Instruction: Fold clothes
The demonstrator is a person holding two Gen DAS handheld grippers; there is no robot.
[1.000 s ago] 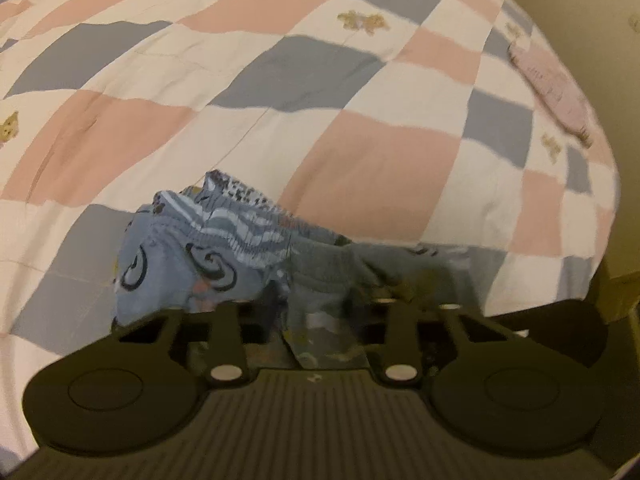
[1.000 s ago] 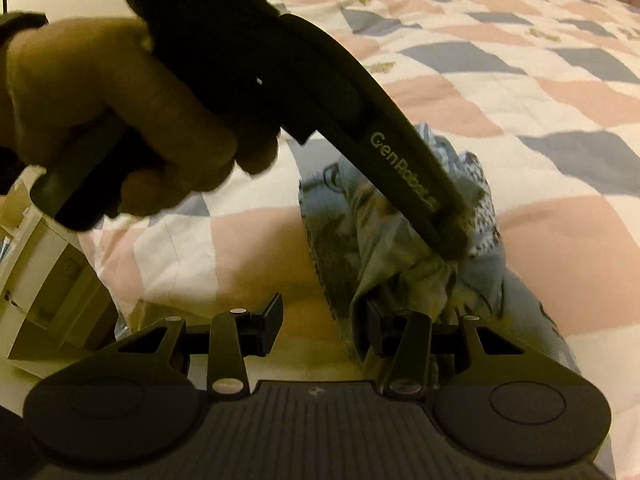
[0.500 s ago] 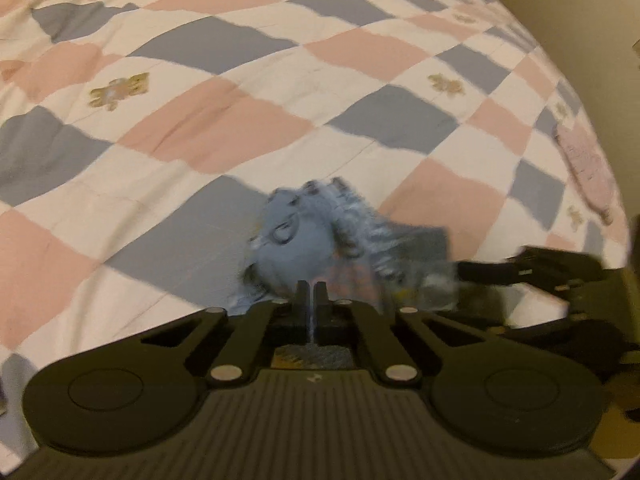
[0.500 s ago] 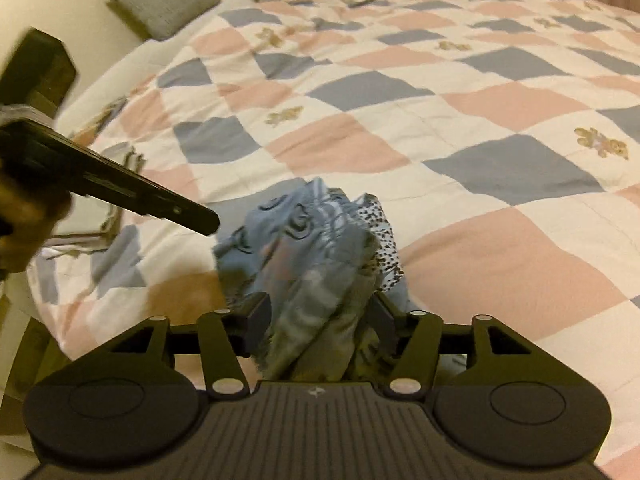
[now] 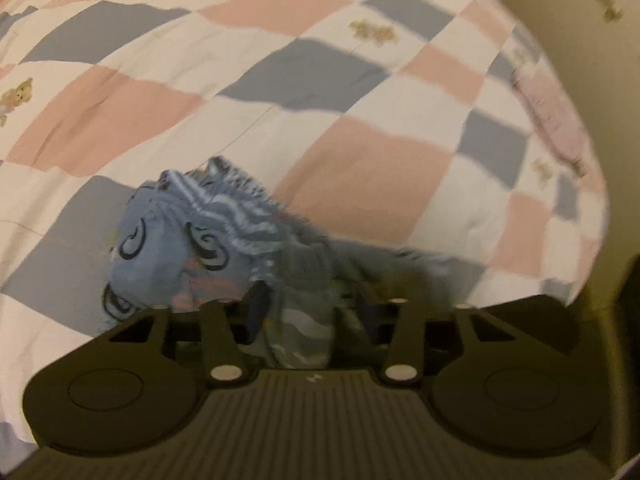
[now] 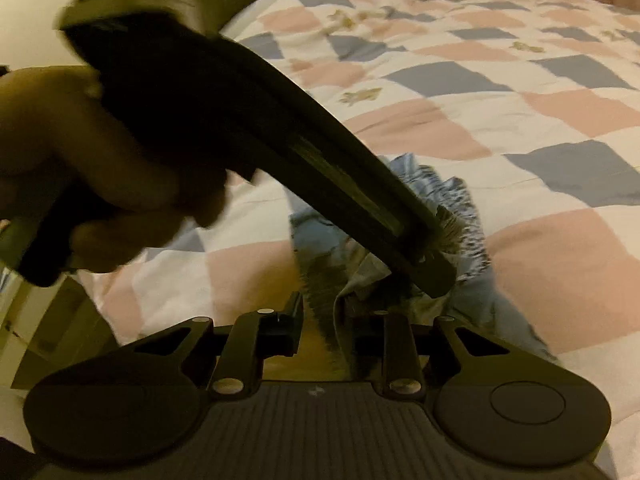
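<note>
A crumpled blue patterned garment lies bunched on the checked bedspread near its edge. In the left wrist view my left gripper stands open, with a fold of the garment lying loosely between its fingers. The right wrist view shows that gripper from the side, held by a hand, its tip pressed into the garment. My right gripper has its fingers drawn in on a hanging fold of the cloth. The image is blurred by motion.
The pink, grey and white bedspread stretches far back and to the right. A pale pink folded item lies near the bed's right edge, next to a wall. Low furniture stands off the bed's left corner.
My left gripper was shut half a second ago and now stands open over the garment. My right gripper's fingers have narrowed onto the cloth. The left gripper is back across the right wrist view.
</note>
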